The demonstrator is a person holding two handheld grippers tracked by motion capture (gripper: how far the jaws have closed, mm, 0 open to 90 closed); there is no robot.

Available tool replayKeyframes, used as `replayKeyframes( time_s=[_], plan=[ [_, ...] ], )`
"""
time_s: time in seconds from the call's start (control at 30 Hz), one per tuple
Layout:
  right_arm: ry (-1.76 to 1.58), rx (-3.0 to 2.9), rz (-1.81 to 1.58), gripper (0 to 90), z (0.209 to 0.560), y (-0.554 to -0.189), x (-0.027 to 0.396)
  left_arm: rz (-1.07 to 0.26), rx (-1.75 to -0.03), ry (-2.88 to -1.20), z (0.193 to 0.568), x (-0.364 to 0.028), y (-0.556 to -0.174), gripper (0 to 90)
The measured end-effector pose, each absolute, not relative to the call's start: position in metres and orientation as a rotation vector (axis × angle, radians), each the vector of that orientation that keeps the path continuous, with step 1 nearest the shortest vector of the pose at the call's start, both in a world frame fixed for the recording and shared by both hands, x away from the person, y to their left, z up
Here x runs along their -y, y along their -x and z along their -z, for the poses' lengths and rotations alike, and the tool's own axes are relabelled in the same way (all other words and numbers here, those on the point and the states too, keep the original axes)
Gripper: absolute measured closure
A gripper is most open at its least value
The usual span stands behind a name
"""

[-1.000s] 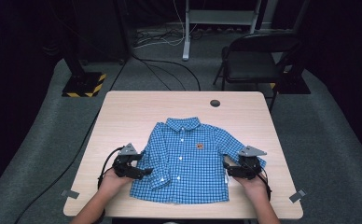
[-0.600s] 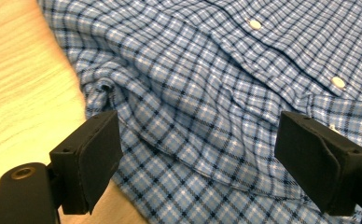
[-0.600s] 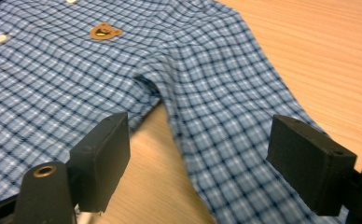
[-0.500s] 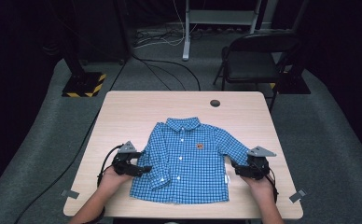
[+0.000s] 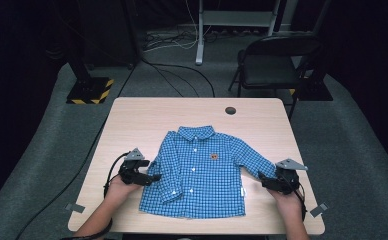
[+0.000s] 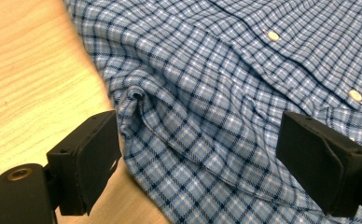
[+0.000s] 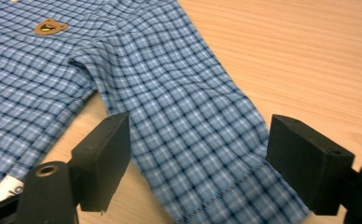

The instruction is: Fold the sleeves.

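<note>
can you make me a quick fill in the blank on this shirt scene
1. The blue checked shirt lies flat on the wooden ____.
2. The small patch on the shirt's chest shows a ____.
3. The right gripper has its jaws open on either side of a ____.
4. Beyond the table stands a dark folding ____.

Missing words: table; bear; sleeve; chair

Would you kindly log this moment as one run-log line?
item: blue checked shirt flat on table | left gripper: open at folded sleeve | right gripper: open over spread sleeve
</note>
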State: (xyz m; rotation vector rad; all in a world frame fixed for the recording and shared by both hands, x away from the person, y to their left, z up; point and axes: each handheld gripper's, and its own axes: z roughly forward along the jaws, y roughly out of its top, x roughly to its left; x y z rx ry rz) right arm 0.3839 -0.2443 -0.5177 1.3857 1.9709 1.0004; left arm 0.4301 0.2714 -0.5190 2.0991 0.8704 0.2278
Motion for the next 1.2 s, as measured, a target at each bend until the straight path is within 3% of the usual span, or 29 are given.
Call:
replayKeyframes(
  time_s=[1.2],
  plan=[
    [-1.521, -1.951, -0.881, 21.8, 0.531, -0.391, 0.263, -0.241, -0.884, -2.101, 0.52, -0.277, -0.432, 13.6]
  ],
)
